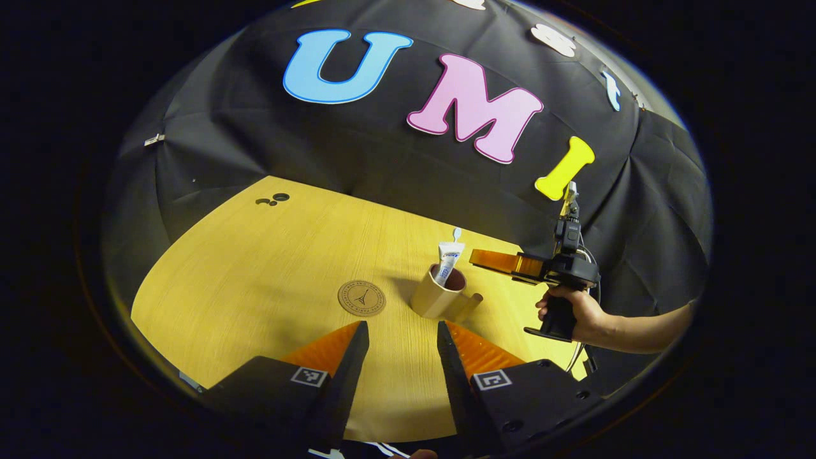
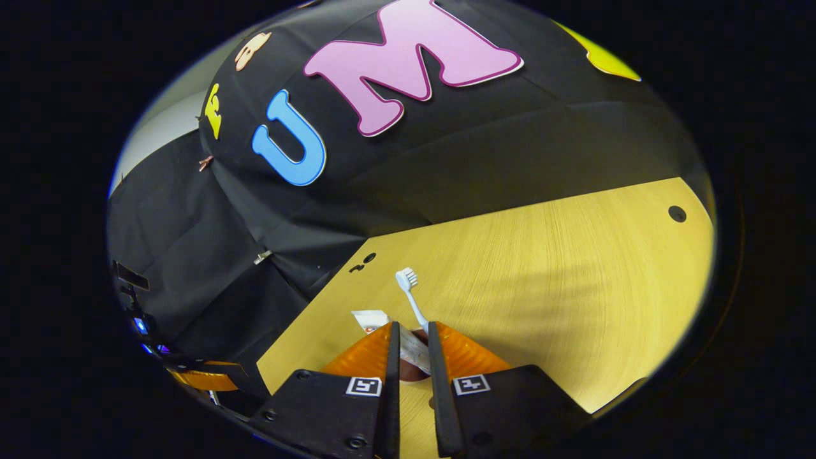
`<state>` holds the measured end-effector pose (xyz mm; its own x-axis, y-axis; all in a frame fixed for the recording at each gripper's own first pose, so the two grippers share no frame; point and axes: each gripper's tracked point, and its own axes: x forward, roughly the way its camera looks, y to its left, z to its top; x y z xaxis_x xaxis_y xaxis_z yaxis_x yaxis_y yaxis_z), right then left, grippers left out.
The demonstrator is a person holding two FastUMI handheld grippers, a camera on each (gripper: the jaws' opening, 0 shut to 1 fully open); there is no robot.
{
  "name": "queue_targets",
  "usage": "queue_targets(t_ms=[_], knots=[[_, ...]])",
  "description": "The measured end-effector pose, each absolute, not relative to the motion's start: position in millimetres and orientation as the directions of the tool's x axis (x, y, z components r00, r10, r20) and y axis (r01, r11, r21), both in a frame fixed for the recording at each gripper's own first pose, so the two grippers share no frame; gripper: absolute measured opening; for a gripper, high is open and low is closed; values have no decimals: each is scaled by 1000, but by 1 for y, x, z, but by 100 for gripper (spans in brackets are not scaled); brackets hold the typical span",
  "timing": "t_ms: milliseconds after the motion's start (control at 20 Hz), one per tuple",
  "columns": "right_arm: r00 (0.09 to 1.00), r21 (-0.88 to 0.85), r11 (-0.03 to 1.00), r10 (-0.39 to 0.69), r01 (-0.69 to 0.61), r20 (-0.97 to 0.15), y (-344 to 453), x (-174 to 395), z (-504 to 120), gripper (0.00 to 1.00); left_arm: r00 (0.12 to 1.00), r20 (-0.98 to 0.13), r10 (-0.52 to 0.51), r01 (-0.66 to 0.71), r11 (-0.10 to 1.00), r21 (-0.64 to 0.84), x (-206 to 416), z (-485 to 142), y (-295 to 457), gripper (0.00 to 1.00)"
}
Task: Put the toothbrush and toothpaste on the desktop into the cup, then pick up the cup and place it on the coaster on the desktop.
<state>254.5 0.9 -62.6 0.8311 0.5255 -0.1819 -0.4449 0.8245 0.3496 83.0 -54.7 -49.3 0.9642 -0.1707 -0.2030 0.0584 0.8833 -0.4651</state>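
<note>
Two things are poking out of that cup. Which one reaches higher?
The toothbrush. Its white bristle head rises above the flat crimped end of the toothpaste tube, which stands beside it in the tan cup.

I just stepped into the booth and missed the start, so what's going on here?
A person is tidying wash things with two hand-held grippers. The white toothpaste tube and white toothbrush already stand in the beige handled cup on the wooden desktop. The right hand-held gripper hovers just above the cup, fingers narrowly apart. The left hand-held gripper waits open nearby. The cup sits beside the round cork coaster, not yet on it.
</note>
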Motion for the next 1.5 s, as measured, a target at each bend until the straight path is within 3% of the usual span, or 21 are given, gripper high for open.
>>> queue_targets(t_ms=[100, 150, 200, 300, 350, 400, 500, 550, 600, 1500], knots=[[835, 331, 835, 516, -440, -192, -1, 249, -62, 28, 965, -195, -175, 65, 880, -471, 83, -48, -54, 68], [837, 317, 845, 506, -431, -209, -3, 245, -65, 22, 966, -189, -178, 69, 877, -475, 84, -48, -53, 68], [841, 300, 858, 490, -418, -229, -6, 244, -68, 34, 966, -185, -181, 72, 875, -478, 83, -47, -52, 68], [843, 260, 876, 470, -407, -263, -10, 234, -73, 36, 966, -182, -182, 75, 874, -480, 81, -49, -50, 68], [843, 234, 885, 458, -402, -282, -12, 231, -77, 27, 967, -180, -182, 75, 874, -480, 81, -50, -49, 68], [838, 206, 891, 452, -406, -304, -13, 226, -81, 39, 967, -180, -183, 76, 873, -482, 79, -50, -48, 68], [830, 137, 903, 429, -408, -356, -17, 217, -93, 42, 966, -180, -184, 76, 871, -485, 77, -54, -46, 68], [825, 104, 906, 418, -411, -380, -18, 214, -98, 34, 966, -182, -184, 74, 871, -486, 76, -56, -45, 68], [818, 71, 908, 404, -412, -409, -19, 211, -106, 45, 965, -185, -184, 72, 870, -487, 76, -58, -44, 68], [652, -63, 892, 276, -447, -706, -6, 238, -186, 45, 961, -227, -156, 7, 837, -547, 77, -85, -12, 68]])
